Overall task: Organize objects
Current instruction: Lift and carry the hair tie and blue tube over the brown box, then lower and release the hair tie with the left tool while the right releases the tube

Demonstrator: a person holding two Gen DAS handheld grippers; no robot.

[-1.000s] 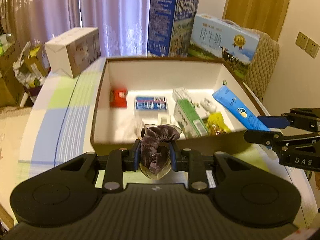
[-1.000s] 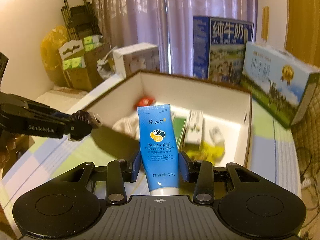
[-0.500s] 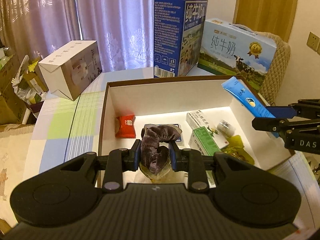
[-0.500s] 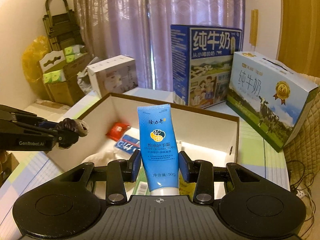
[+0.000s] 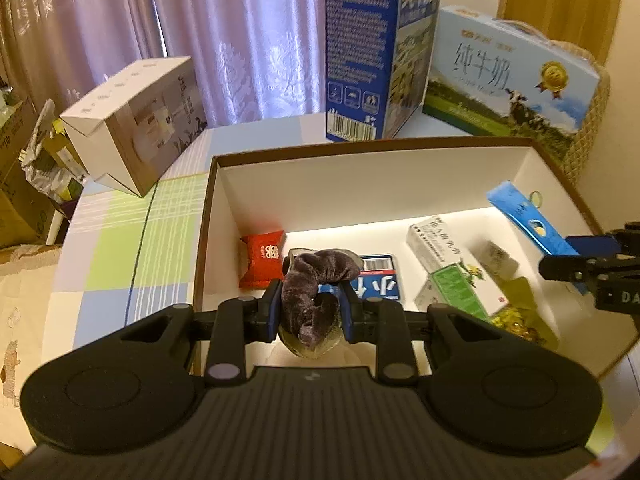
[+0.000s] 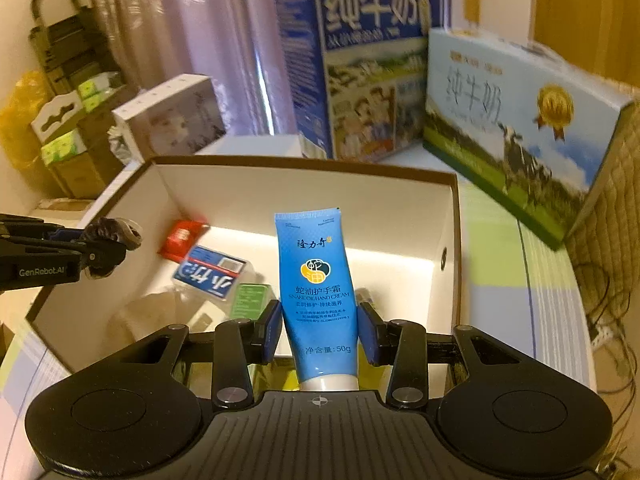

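My left gripper (image 5: pixel 310 308) is shut on a dark purple velvet scrunchie (image 5: pixel 316 280) and hangs over the near left part of the open white-lined box (image 5: pixel 360 184). In the right wrist view, my right gripper (image 6: pixel 320 328) is shut on an upright blue hand cream tube (image 6: pixel 316 276) above the box's right half. Each gripper also shows in the other's view: the left gripper (image 6: pixel 100 248) at the left edge, the right gripper (image 5: pixel 580 264) with the tube (image 5: pixel 520 216) at the right edge. A red packet (image 5: pixel 262 258), a blue-white pack (image 5: pixel 378 280), a green-white carton (image 5: pixel 452 264) and a yellow packet (image 5: pixel 520 312) lie in the box.
The box sits on a table with a checked cloth (image 5: pixel 132 240). Behind it stand a tall blue milk carton case (image 5: pixel 376 48) and a light blue milk case (image 5: pixel 508 80). A white cardboard box (image 5: pixel 136 120) lies at the back left. Cluttered cartons fill the floor at far left.
Both grippers have moved forward from in front of the box to over its inside, each keeping its grip. The box contents now lie closer beneath them.
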